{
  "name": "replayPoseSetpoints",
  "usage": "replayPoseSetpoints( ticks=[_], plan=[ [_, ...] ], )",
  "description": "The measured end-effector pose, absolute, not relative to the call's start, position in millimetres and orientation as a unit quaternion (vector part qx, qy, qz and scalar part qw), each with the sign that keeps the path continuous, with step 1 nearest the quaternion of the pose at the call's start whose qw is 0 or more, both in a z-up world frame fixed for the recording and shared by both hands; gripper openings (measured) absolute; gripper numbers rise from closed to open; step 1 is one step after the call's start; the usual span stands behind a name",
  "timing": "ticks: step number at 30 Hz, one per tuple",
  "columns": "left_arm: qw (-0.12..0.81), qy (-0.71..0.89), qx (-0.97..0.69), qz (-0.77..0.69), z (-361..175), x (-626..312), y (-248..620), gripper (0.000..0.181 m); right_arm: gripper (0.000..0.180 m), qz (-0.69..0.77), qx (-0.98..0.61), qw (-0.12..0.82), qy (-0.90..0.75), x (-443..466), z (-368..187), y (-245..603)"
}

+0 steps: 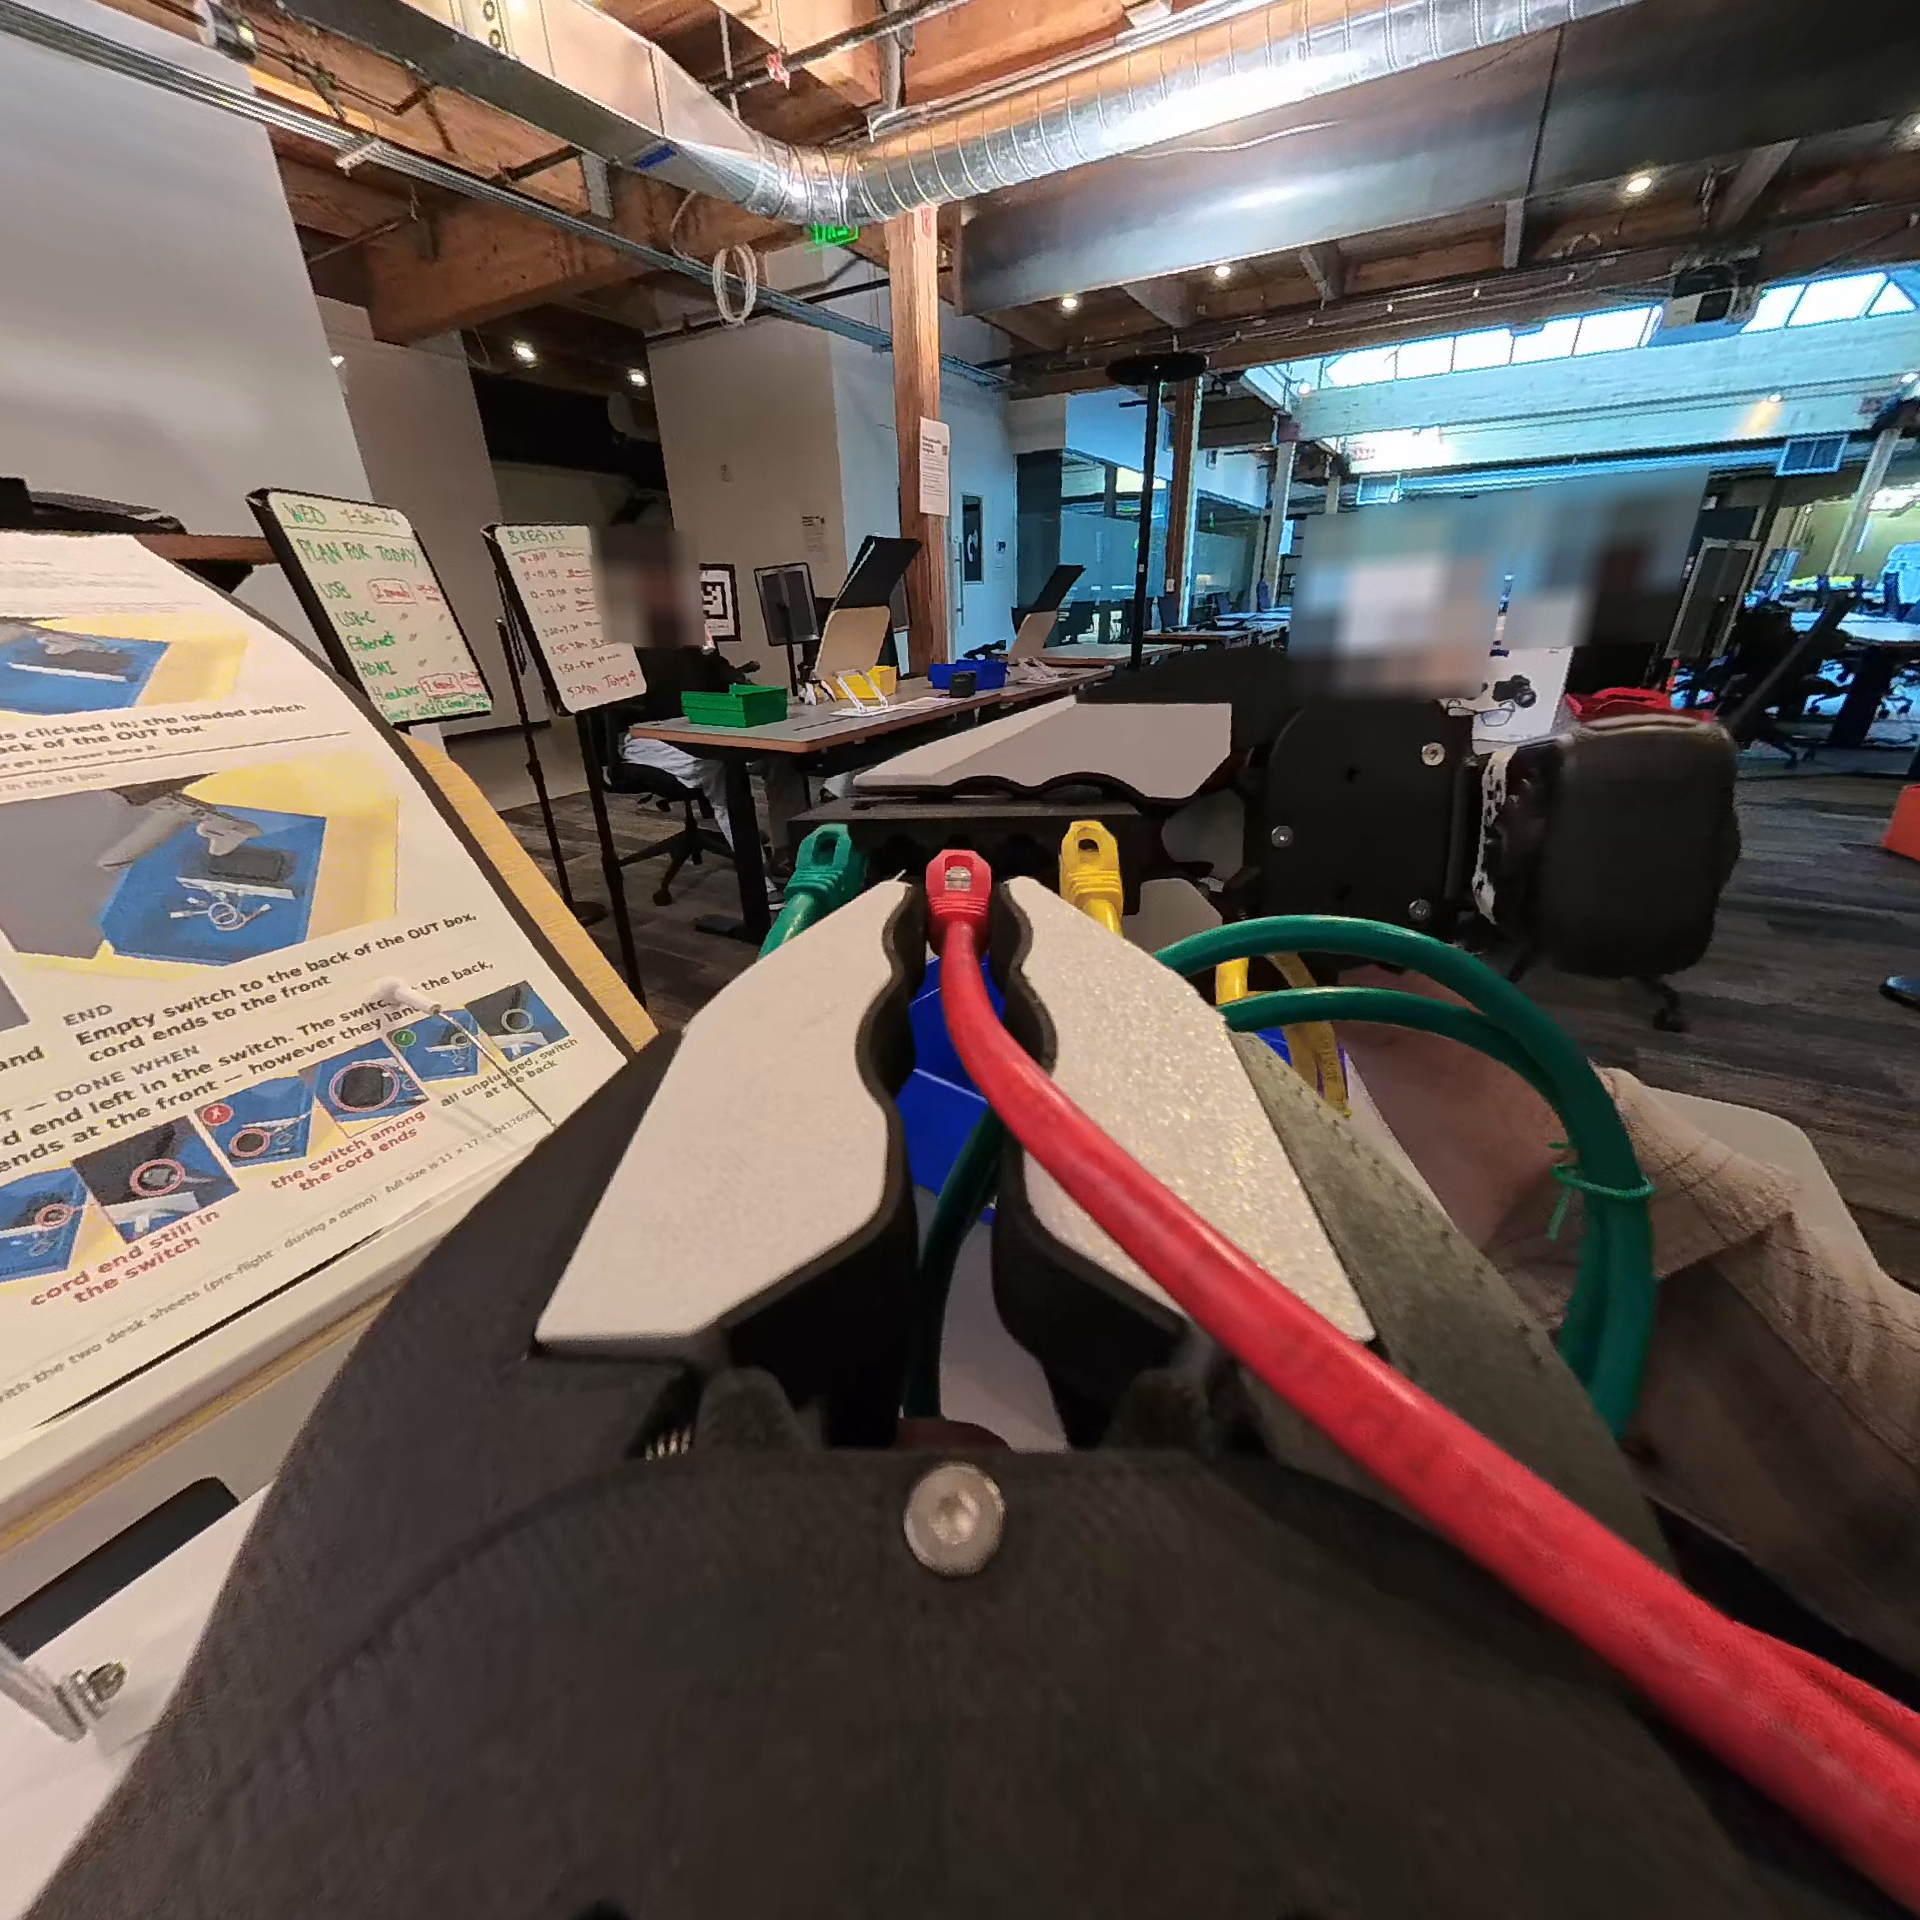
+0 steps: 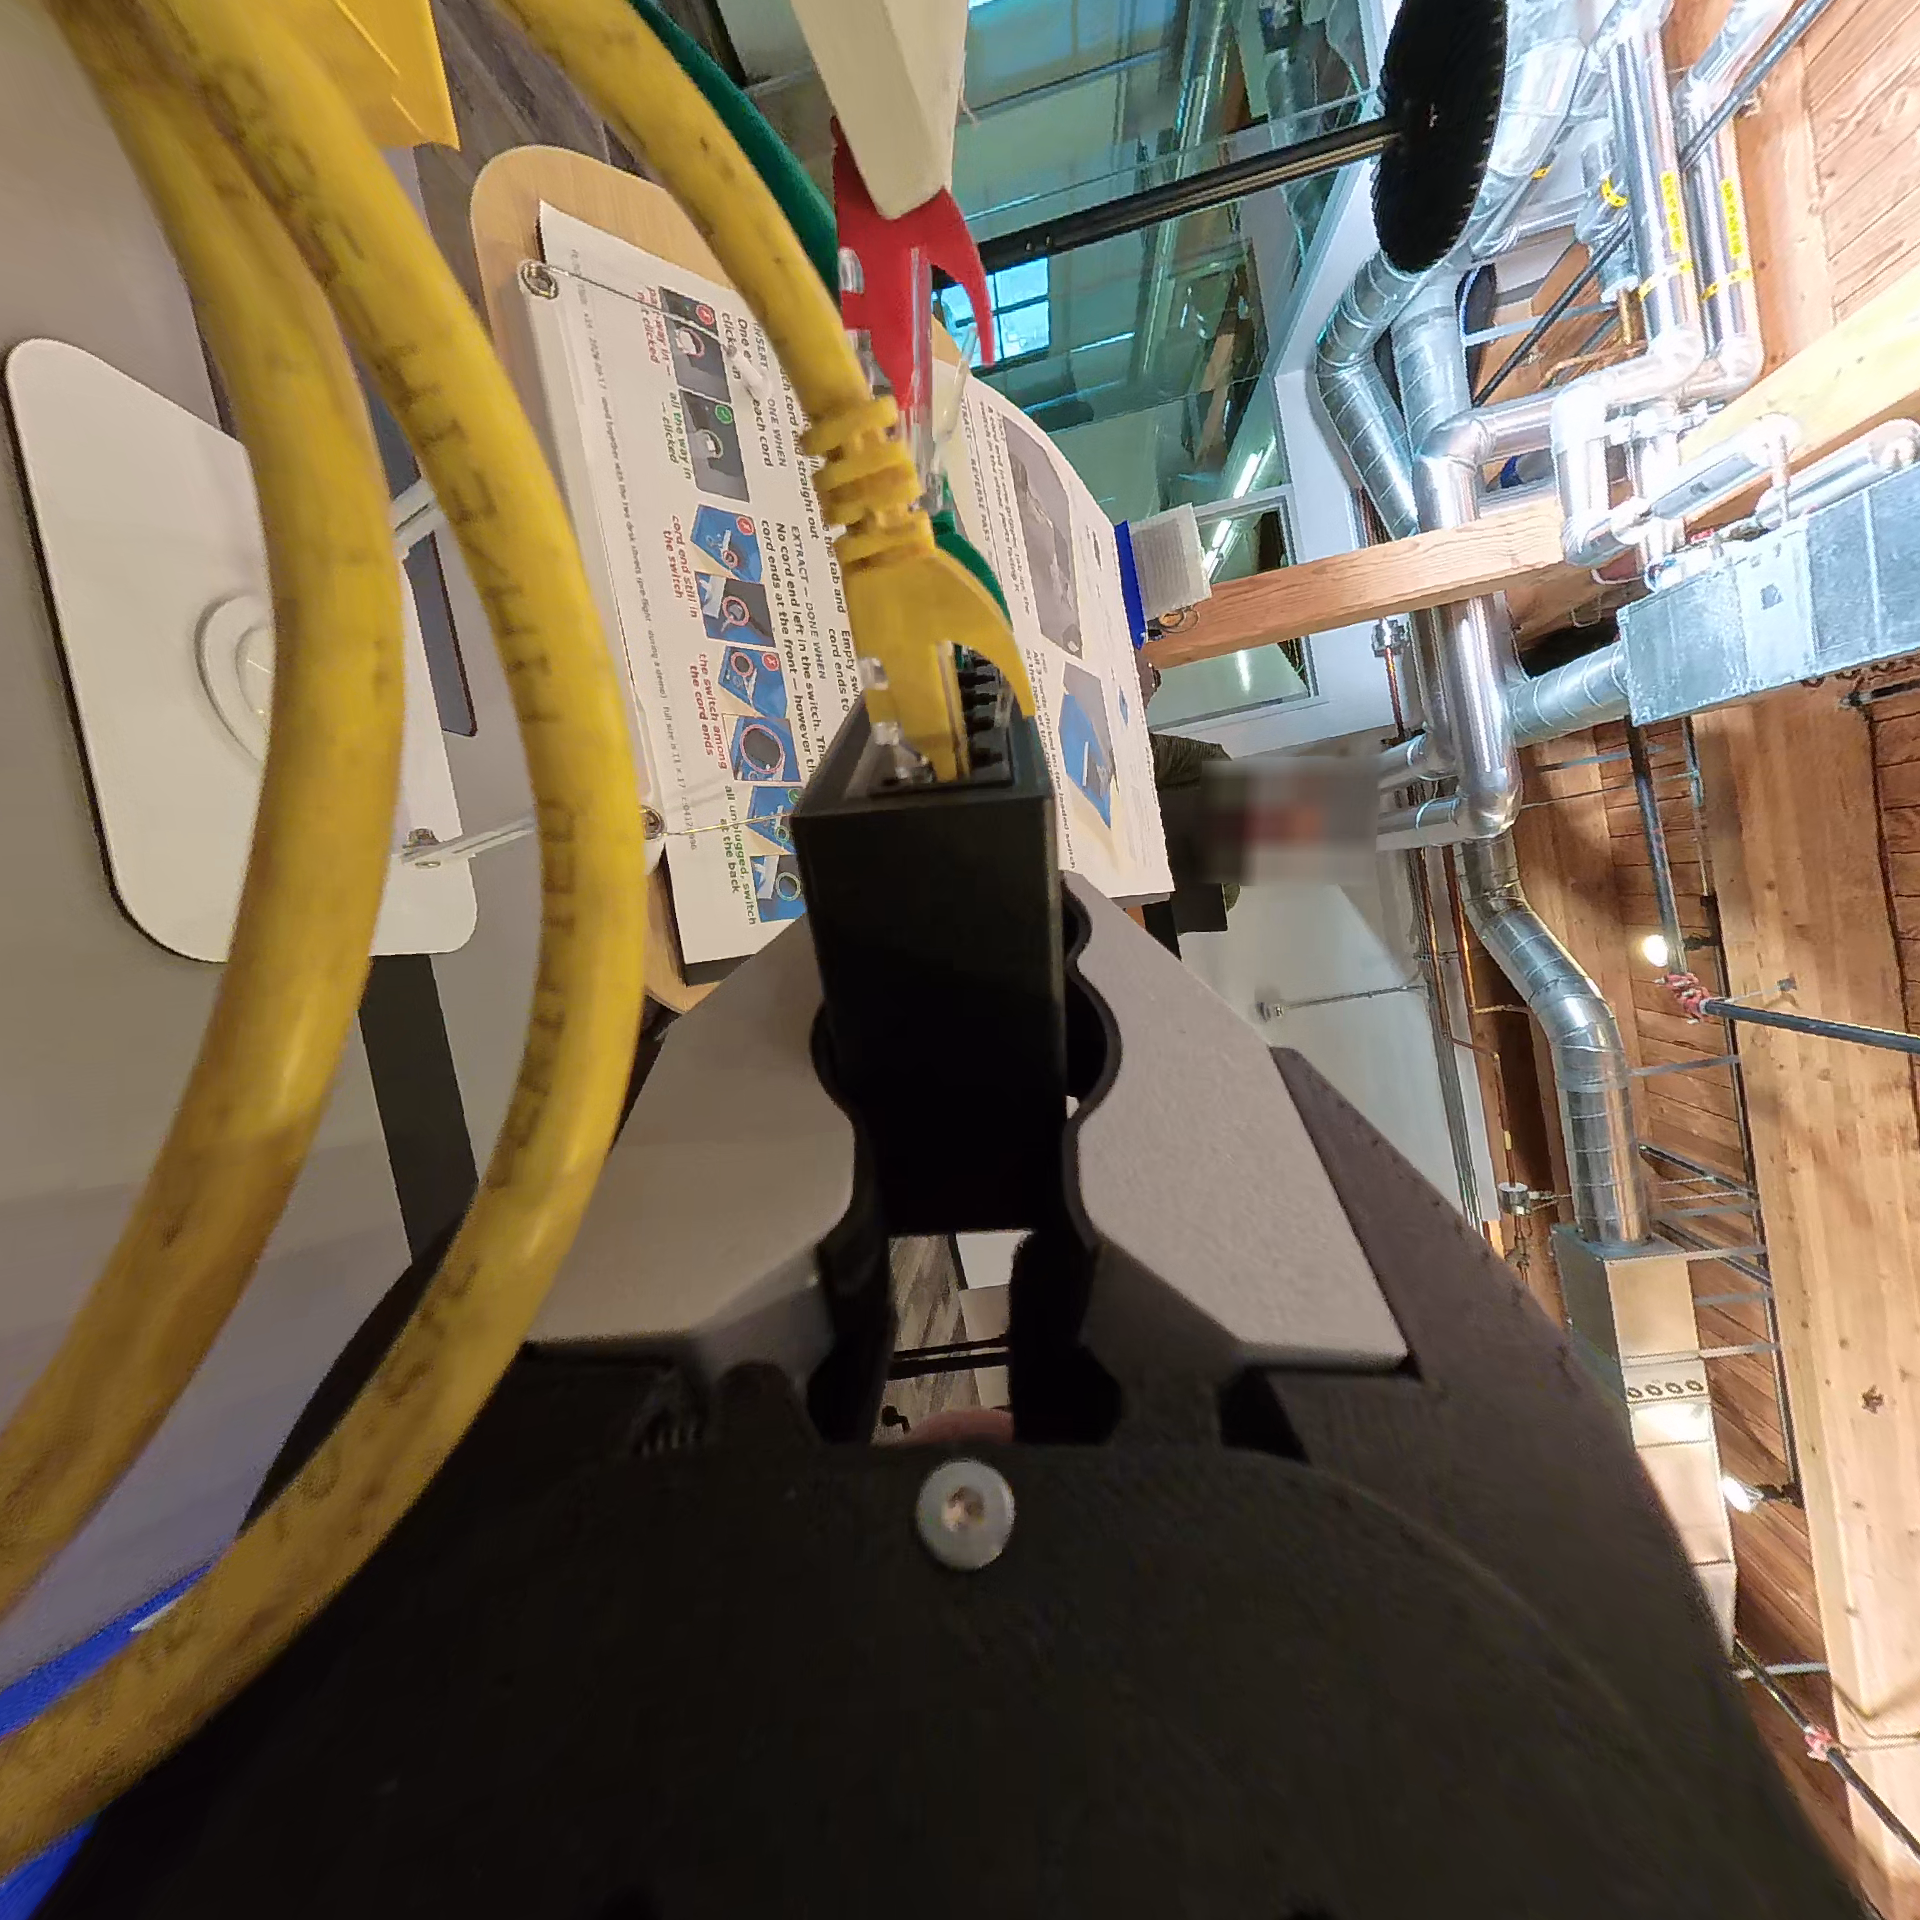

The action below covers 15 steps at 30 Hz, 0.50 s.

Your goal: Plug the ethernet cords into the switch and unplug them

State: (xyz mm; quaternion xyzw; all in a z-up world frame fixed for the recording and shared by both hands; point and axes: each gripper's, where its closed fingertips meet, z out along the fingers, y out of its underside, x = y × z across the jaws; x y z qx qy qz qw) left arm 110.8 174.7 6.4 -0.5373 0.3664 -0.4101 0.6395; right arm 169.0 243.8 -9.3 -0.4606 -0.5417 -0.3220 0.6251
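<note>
Midair above the counter [image 2: 156,582], left tongs [image 1: 958,914] pinched on red cord [image 1: 1195,1174] just behind its plug, at centre frame of the left wrist view. Red plug tip poised just short of black switch [image 1: 966,821], directly ahead and slightly above; whether touching a port, impossible to tell. Green cord [image 1: 1507,1049] plugged in to the left of the red plug, yellow cord [image 1: 1088,868] plugged in to its right. Green loop curling through the right half of that frame, bound by a green twist tie [image 1: 1590,1195]. Red cable trailing back over the right finger toward lower right corner. Right tongs [image 1: 1049,753] visible beyond, clamped on the switch from the far side. Instruction sheet [image 1: 239,935] propped at left. Whiteboards [image 1: 369,608] on stands and other workstations farther back.

Rolled sideways, right wrist view: right tongs [image 2: 945,1049] closed on the narrow end of switch [image 2: 935,935], held at centre frame. Yellow cord [image 2: 499,831] seated in the nearest port, looping large through the left half of the frame. Red cord [image 2: 883,260] plug at upper centre, gripped by a pale finger [image 2: 883,83] of the left tongs. Green plug partly hidden behind the yellow boot. Instruction sheet [image 2: 623,436] behind, at centre left.
</note>
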Motion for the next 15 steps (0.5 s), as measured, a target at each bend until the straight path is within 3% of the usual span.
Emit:
replayPoseSetpoints(
  ticks=[1, 2, 3, 8, 9, 15],
  plan=[
    [0.641, 0.365, -0.538, -0.408, 6, 111, 175, 0.012, 0.180, -0.322, -0.460, 0.626, -0.541, 169, -9, 244],
    [0.642, 0.365, -0.539, -0.405, 6, 110, 176, 0.012, 0.171, -0.322, -0.461, 0.625, -0.542, 169, -10, 245],
    [0.643, 0.365, -0.541, -0.401, 5, 110, 177, 0.012, 0.031, -0.323, -0.462, 0.622, -0.544, 170, -12, 246],
    [0.640, 0.364, -0.555, -0.387, -2, 113, 183, 0.011, 0.039, -0.331, -0.466, 0.608, -0.551, 171, -24, 254],
    [0.644, 0.364, -0.558, -0.375, -5, 114, 185, 0.011, 0.031, -0.332, -0.469, 0.603, -0.554, 171, -27, 256],
    [0.635, 0.357, -0.575, -0.372, -15, 116, 195, 0.012, 0.031, -0.332, -0.475, 0.593, -0.559, 171, -39, 264]
  ],
)
